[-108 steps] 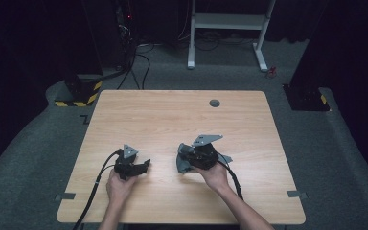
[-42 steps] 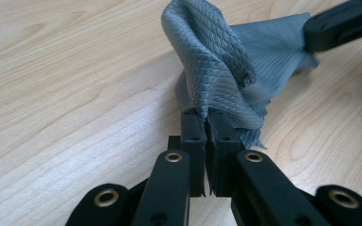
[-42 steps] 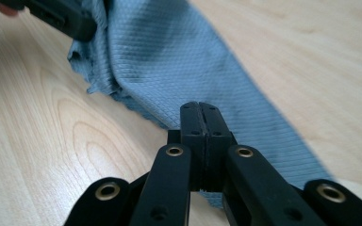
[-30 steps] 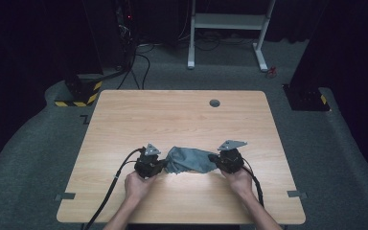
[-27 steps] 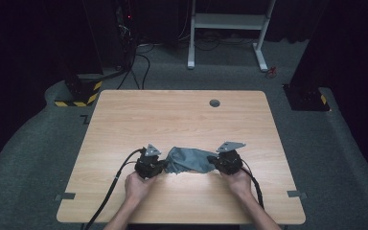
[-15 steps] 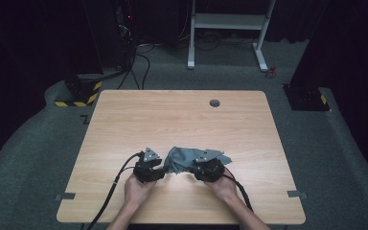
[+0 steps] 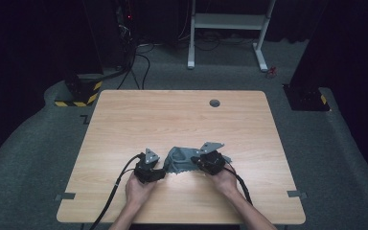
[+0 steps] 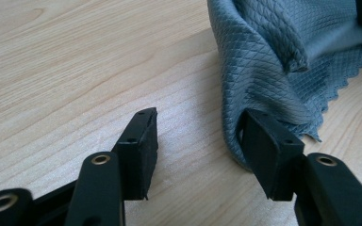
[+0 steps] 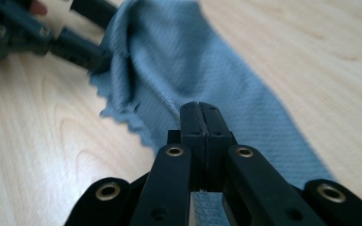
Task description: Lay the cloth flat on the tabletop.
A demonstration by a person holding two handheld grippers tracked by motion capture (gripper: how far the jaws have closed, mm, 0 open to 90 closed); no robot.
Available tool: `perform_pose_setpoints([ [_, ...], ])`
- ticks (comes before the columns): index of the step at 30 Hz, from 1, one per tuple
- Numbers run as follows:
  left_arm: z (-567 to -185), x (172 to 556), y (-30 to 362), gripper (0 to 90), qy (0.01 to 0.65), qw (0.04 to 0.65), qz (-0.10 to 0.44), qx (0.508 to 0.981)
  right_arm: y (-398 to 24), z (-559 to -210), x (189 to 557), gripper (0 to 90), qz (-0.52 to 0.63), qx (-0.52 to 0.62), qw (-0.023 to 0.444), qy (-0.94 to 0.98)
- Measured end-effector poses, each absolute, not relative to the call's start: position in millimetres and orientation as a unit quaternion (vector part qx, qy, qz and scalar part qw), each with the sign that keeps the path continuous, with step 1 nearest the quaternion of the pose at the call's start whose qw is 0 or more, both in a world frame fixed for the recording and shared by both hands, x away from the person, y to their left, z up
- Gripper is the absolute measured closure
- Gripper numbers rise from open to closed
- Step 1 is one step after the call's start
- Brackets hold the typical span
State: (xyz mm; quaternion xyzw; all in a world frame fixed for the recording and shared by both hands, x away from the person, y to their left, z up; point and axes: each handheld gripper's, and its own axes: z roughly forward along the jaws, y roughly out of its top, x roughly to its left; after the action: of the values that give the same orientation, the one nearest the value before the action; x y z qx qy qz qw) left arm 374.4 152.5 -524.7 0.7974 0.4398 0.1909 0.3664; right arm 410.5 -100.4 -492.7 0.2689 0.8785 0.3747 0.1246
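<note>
From above, I see the grey cloth [image 7: 182,160] bunched on the wooden table [image 7: 172,120] near its front edge, between my two hands. The left gripper view shows the left gripper [image 8: 198,141] with jaws just opening, one pad against the cloth's fold, nothing clamped. The right gripper view shows the right gripper [image 9: 201,117] pinched shut on the cloth. Both forearms reach in low and level.
</note>
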Motion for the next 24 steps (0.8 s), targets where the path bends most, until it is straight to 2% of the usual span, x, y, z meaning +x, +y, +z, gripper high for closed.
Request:
perform_pose_setpoints([
  [10, -527, 374, 153, 44.7, 0.438, 0.371, 0.198, 0.794, -106, -474, 442, 90.0, 0.387, 0.302, 0.139, 0.86],
  [13, -527, 374, 153, 44.4, 0.439, 0.37, 0.199, 0.794, -105, -477, 454, 90.0, 0.375, 0.318, 0.148, 0.858],
  [16, -527, 374, 153, 44.4, 0.439, 0.37, 0.199, 0.794, -106, -493, 465, 89.3, 0.347, 0.341, 0.137, 0.863],
  [20, -527, 374, 153, 44.3, 0.44, 0.37, 0.2, 0.794, -108, -493, 458, 73.9, 0.366, 0.341, 0.138, 0.854],
  [24, -527, 374, 153, 44.3, 0.439, 0.37, 0.199, 0.794, -105, -476, 430, 69.1, 0.41, 0.288, 0.137, 0.854],
])
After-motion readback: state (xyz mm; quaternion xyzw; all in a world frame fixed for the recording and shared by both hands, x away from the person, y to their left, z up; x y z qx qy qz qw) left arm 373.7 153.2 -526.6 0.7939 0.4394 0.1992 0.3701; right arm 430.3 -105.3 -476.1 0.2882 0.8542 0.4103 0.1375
